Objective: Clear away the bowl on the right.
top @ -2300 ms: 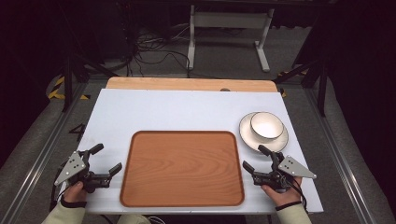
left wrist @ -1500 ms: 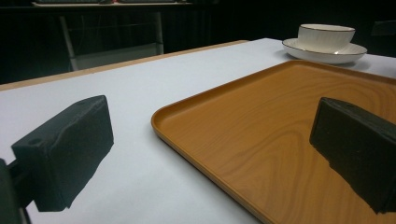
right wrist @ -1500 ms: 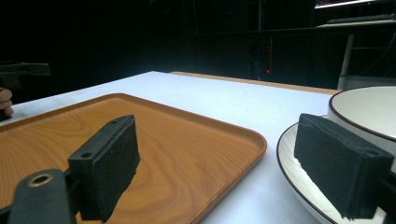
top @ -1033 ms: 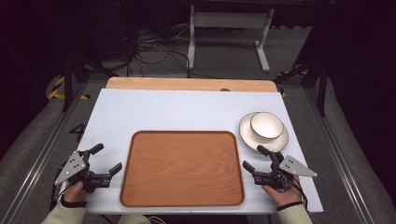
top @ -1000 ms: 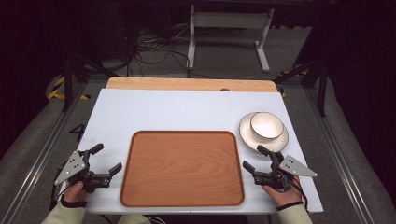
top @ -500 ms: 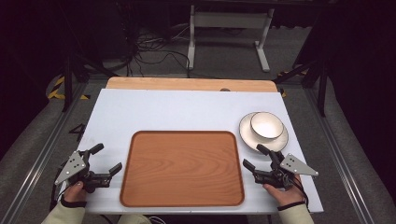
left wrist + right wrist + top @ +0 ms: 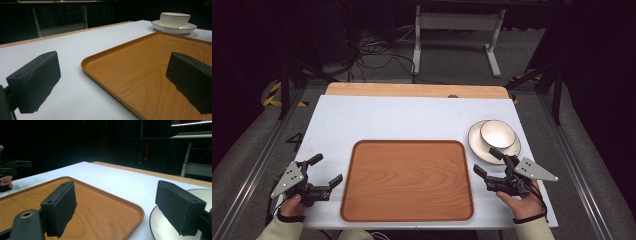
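A dark room lies beyond the white-topped bench (image 7: 412, 120), whose far edge shows a wooden strip (image 7: 417, 90). Grey carpeted floor (image 7: 592, 150) surrounds it, with black cables (image 7: 372, 55) and a white desk frame (image 7: 457, 22) standing farther back.

Layout at the table (image 7: 412, 115). The tray (image 7: 408, 180) lies between the two grippers. The left gripper (image 7: 326, 171) sits just off the tray's left edge; in the left gripper view one jaw stands over the table surface, the other over the tray, whose corner lies between them. The bowl (image 7: 497, 134) sits in the plate (image 7: 477, 147), just ahead of the right gripper (image 7: 490, 162); in the right gripper view the tray's corner lies between the jaws, the plate under one of them.
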### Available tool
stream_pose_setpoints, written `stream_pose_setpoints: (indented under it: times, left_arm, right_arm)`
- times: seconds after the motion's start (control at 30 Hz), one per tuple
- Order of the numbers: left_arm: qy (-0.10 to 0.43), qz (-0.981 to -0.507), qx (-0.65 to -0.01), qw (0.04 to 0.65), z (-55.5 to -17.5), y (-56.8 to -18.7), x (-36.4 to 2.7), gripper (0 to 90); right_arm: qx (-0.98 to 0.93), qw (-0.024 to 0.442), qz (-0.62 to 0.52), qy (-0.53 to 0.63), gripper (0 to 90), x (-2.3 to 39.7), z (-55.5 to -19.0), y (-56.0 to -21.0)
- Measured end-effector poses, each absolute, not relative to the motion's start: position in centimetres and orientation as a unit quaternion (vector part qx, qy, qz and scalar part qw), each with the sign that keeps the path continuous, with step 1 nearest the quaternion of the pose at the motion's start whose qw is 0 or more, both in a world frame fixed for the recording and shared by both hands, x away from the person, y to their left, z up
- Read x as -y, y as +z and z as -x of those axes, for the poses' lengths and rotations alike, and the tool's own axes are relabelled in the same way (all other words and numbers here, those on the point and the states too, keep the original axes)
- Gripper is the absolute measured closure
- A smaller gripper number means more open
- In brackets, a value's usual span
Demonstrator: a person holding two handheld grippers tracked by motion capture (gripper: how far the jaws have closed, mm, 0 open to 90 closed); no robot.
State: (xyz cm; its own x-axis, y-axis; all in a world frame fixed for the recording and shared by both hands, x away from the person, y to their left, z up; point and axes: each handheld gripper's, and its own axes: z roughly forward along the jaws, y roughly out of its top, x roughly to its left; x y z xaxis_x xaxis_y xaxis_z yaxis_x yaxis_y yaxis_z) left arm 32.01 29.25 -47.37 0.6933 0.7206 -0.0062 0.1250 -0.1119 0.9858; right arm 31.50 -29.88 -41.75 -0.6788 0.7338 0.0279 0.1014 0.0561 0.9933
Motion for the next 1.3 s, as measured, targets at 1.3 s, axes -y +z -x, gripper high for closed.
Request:
stream_pose_setpoints:
  times: [1.3]
  left_arm:
    - [0.247, -0.701, -0.305, 0.596, -32.1, -47.4, -29.2, 0.3]
  right_arm:
    - [-0.694, 0.266, -0.304, 0.596, 24.2, 30.3, -34.3, -37.1]
